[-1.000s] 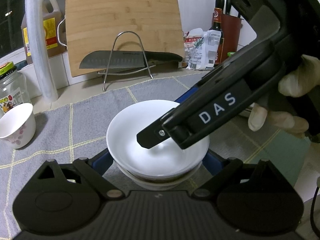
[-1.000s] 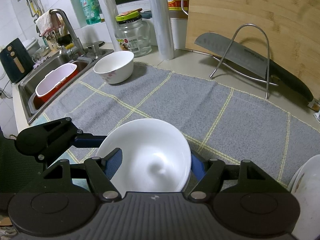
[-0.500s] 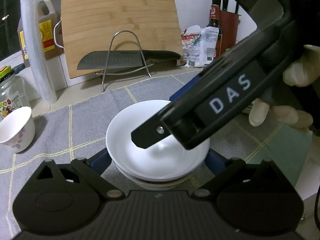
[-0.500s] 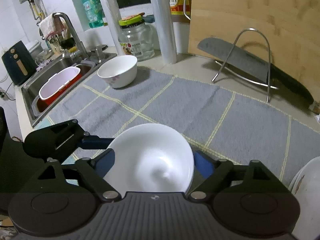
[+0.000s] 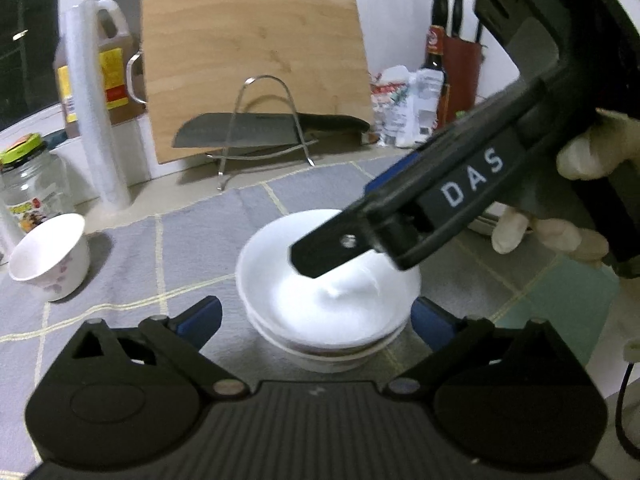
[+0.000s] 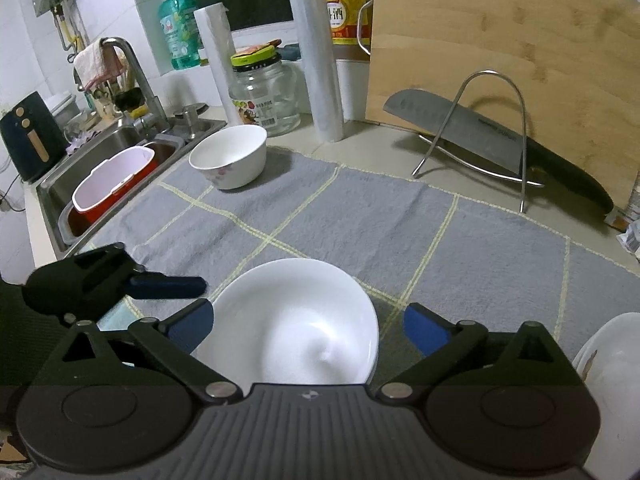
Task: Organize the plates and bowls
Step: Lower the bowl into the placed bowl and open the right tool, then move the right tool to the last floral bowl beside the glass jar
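Observation:
A white bowl point(image 5: 328, 296) sits nested in another bowl point(image 5: 332, 354) on the grey checked cloth point(image 5: 132, 264). My left gripper point(image 5: 316, 316) is open, its blue pads either side of the stack without touching. My right gripper point(image 6: 306, 326) is open around the same top bowl point(image 6: 292, 328); its arm point(image 5: 440, 200) crosses over the bowl in the left wrist view. A small flowered bowl point(image 6: 230, 156) stands at the cloth's far left corner, also in the left wrist view point(image 5: 50, 256). White plates point(image 6: 608, 364) show at the right edge.
A bamboo cutting board point(image 6: 500, 60), a knife point(image 6: 480, 132) on a wire stand point(image 6: 496, 128), a glass jar point(image 6: 264, 92), wrap rolls point(image 6: 320, 48) and an oil bottle stand at the back. A sink point(image 6: 100, 164) with a red tub lies left.
My right gripper has opened and pulled back upward from the top bowl. My left gripper's pads have spread wider and drawn back from the stack.

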The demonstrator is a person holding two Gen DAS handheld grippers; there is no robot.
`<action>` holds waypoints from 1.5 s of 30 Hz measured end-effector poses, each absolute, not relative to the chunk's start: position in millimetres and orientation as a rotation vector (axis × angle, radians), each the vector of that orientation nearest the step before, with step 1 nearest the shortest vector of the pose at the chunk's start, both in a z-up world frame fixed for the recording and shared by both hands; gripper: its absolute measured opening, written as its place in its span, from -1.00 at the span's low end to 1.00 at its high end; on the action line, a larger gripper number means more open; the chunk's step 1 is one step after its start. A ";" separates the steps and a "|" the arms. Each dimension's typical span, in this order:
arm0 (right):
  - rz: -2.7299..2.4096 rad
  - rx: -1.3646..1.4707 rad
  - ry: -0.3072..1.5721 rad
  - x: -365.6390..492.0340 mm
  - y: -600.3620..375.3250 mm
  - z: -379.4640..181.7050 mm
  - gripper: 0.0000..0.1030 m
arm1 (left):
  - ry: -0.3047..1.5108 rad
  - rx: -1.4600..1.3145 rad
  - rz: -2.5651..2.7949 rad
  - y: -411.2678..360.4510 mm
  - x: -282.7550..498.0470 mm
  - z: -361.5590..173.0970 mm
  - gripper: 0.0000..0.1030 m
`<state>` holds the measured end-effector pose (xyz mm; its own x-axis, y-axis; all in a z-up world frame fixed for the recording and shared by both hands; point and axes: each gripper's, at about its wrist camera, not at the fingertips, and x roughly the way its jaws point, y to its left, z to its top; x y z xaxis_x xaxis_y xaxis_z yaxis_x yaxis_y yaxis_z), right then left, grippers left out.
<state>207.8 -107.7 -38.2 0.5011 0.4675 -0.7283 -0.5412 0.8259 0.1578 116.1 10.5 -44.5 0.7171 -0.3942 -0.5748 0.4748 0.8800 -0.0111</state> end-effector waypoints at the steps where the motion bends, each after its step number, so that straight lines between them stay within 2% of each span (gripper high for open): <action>1: 0.609 -0.096 0.847 207.9 -107.6 -37.7 1.00 | 0.599 0.130 -0.474 14.3 115.5 -43.2 0.96; 24: 0.678 -0.155 0.828 231.3 -50.2 -23.2 1.00 | 0.603 -0.016 -0.143 125.9 132.7 -52.5 0.96; 45: 0.840 -0.306 0.845 320.3 48.3 -18.1 1.00 | 0.541 -0.020 0.013 171.2 203.1 -63.9 0.96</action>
<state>320.3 48.3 -18.1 0.3752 0.5296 -0.7607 -0.7575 0.6482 0.0776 203.1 171.2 -63.9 0.8572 0.0072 -0.5150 -0.0177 0.9997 -0.0155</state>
